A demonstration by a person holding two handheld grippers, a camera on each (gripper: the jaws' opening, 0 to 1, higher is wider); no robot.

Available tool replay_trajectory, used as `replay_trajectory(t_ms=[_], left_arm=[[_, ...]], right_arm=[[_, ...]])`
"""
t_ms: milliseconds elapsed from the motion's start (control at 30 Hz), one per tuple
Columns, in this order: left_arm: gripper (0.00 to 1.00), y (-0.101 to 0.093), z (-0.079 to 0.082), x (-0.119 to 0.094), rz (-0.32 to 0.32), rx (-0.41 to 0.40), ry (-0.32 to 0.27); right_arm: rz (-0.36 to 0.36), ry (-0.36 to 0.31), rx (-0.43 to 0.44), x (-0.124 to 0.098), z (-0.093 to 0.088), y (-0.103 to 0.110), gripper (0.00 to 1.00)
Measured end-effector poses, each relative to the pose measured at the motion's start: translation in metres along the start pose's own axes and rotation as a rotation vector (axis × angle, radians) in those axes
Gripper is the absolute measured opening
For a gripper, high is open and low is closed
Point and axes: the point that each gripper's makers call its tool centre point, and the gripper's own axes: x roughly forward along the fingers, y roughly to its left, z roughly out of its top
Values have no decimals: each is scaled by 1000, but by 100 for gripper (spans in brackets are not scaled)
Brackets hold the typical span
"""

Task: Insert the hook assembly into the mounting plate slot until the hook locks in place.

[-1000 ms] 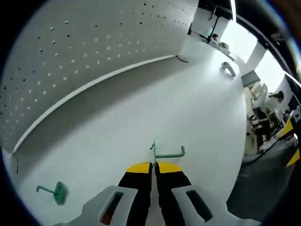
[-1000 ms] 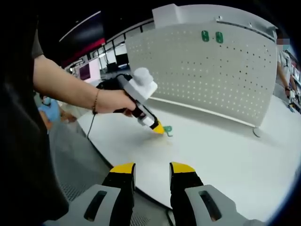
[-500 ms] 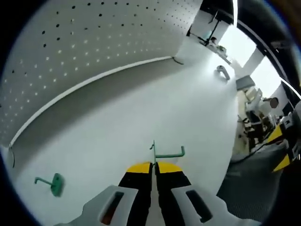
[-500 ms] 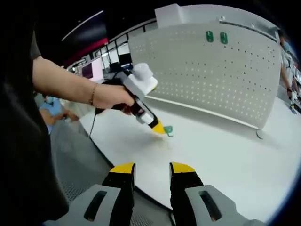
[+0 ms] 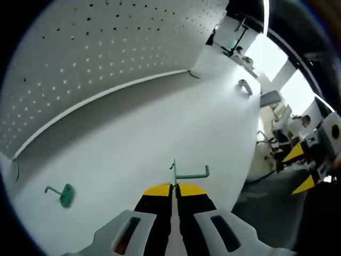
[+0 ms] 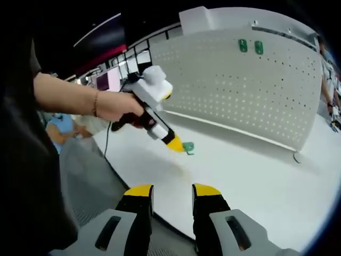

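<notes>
Left gripper (image 5: pixel 174 188) with jaws squeezed tight on a green hook (image 5: pixel 184 172), held up above the white worktop (image 5: pixel 160 128). Seen from the right gripper view too: left gripper (image 6: pixel 178 145) in a hand (image 6: pixel 114 106), green hook (image 6: pixel 188 148) at its tip, off the worktop (image 6: pixel 256 176). Right gripper (image 6: pixel 172 192) near the worktop's close edge, jaws apart, nothing between them. Second green hook (image 5: pixel 61 194) lying flat on the worktop, far left of the held one, well apart from it. Big white board full of small holes (image 5: pixel 96 53) standing at the far side. Two green pieces (image 6: pixel 250 46) stuck side by side near the top of that board (image 6: pixel 250 90). Small grey thing (image 5: pixel 244 87) on the worktop, far right.
</notes>
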Motion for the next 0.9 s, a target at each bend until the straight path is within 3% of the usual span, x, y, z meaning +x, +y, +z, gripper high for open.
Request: replay_trajectory(t_ms=[233,400,567,667,800,900], left_arm=[[3,-8,2,-18,1,-10,-51],[3,-12,5,-31,6,-26,-103],[3,-17,-1,-40,9,-23,-120],[3,-9,0,-52,-9,-64,-161],[3,-9,-9,-58,2,-60,-170],[3,-15,-10,-66,-18,-75,-225]], right_arm=[[42,25,-20,8,-5,13,28],[60,16,-31,11,2,21,28],[90,10,-52,19,7,33,28],[114,14,-68,26,11,46,28],[137,17,-81,31,14,54,28],[151,15,-90,32,18,59,28]])
